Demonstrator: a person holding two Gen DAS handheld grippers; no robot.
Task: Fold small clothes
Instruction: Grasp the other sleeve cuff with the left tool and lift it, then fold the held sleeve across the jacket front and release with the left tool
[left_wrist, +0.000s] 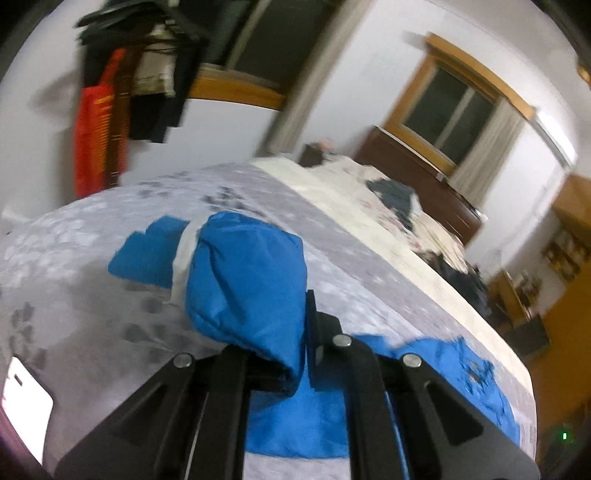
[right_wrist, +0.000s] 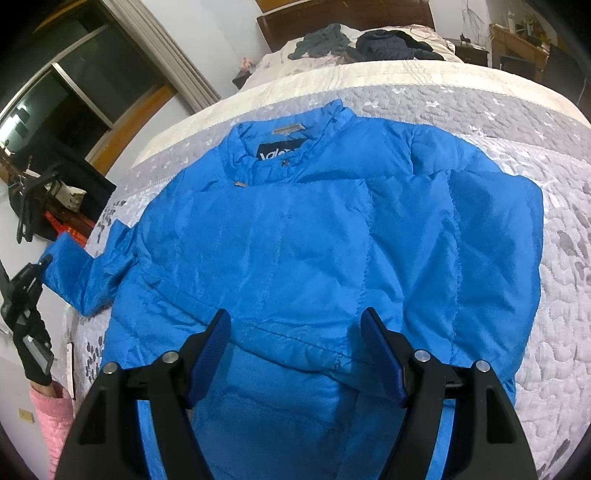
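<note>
Left wrist view: the left gripper (left_wrist: 295, 354) is clamped on the sleeve (left_wrist: 247, 288) of a blue puffer jacket (left_wrist: 443, 373), the padded cuff bunched between its black fingers and lifted off the grey floral quilt (left_wrist: 74, 258) of the bed; the picture is smeared, so how much cloth sits in the grip is hard to tell. Clothes hang on a rack (left_wrist: 122, 110) against the wall behind. Right wrist view: the jacket (right_wrist: 314, 240) lies spread front-up on the quilt (right_wrist: 554, 258), collar (right_wrist: 280, 147) away from the camera, one sleeve folded in over the chest on the right side. The right gripper (right_wrist: 295, 354) hovers above the hem with its blue-padded jaws wide apart, holding nothing. At the far left edge, the other gripper (right_wrist: 22, 295) pinches the outstretched sleeve (right_wrist: 74, 273), held by a gloved hand (right_wrist: 37, 354) above a pink cuff (right_wrist: 48, 406). Dark garments (right_wrist: 369, 44) are heaped near the headboard.
</note>
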